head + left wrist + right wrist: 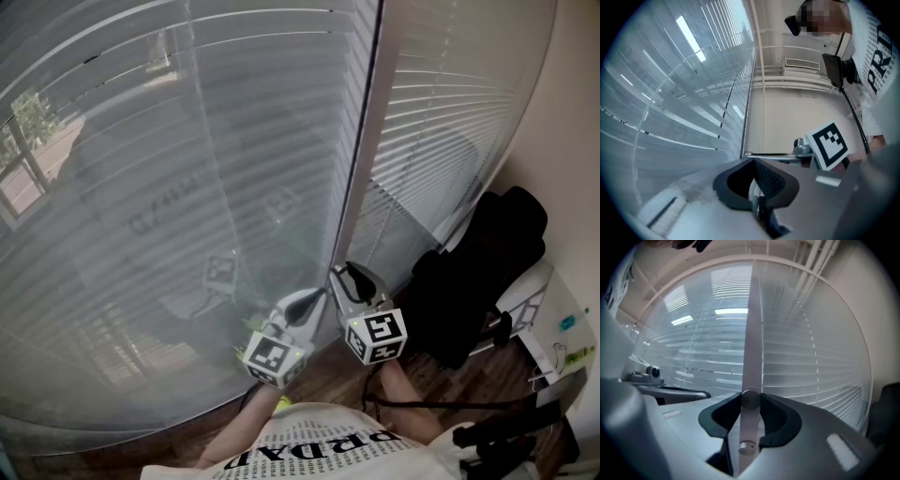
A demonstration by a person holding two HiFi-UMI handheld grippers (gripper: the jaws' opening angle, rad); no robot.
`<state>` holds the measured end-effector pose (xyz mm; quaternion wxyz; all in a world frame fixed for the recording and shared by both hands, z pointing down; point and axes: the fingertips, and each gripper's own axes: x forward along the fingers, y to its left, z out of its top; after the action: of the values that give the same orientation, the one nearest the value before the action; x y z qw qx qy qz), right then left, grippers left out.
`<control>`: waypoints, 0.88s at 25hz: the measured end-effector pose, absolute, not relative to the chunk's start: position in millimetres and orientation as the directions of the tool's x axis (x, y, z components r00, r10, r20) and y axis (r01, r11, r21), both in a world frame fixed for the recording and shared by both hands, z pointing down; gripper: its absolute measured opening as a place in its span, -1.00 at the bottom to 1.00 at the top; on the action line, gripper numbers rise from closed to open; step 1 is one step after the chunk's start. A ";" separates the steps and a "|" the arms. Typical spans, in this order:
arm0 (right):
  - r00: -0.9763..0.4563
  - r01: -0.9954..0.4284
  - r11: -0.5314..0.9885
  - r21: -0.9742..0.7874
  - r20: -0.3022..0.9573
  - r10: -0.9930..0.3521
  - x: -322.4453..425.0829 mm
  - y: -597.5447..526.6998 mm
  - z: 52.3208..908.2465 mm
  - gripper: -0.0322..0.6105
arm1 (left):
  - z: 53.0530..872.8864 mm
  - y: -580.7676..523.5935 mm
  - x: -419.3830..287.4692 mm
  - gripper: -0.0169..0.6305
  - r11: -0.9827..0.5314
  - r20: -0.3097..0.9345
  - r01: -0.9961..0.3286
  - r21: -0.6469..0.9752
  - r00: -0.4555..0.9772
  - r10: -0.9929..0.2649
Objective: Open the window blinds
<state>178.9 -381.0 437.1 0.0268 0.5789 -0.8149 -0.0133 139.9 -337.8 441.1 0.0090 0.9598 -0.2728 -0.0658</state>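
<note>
A: Right gripper pinches the round knob on the window post. Left gripper is closed on nothing, just beside it. Blinds sit behind the glass, slats mostly shut.
B: Risk?
A: Tip-only grip on a smooth knob. It probably slips mid-twist and the slats don't tilt.
</note>
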 end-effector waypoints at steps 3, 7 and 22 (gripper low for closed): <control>-0.311 -0.897 0.302 0.322 0.025 -0.950 173.6 -375.5 429.5 -0.47 | 441.5 -337.4 139.0 -0.97 -0.852 -0.119 -0.522 0.043 0.844 -0.523; -0.318 -0.824 0.286 0.489 0.020 -0.948 167.9 -370.5 423.2 -0.46 | 440.0 -337.5 138.1 -0.97 -0.849 -0.126 -0.526 0.053 0.839 -0.529; -0.328 -0.867 0.309 0.391 0.020 -0.944 170.0 -375.3 429.5 -0.48 | 442.6 -336.9 137.7 -0.97 -0.847 -0.119 -0.529 0.054 0.839 -0.532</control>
<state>170.0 -375.3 429.5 0.1239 0.5663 -0.7996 -0.1571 137.7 -336.9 442.6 0.0096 0.9587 -0.2766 -0.0651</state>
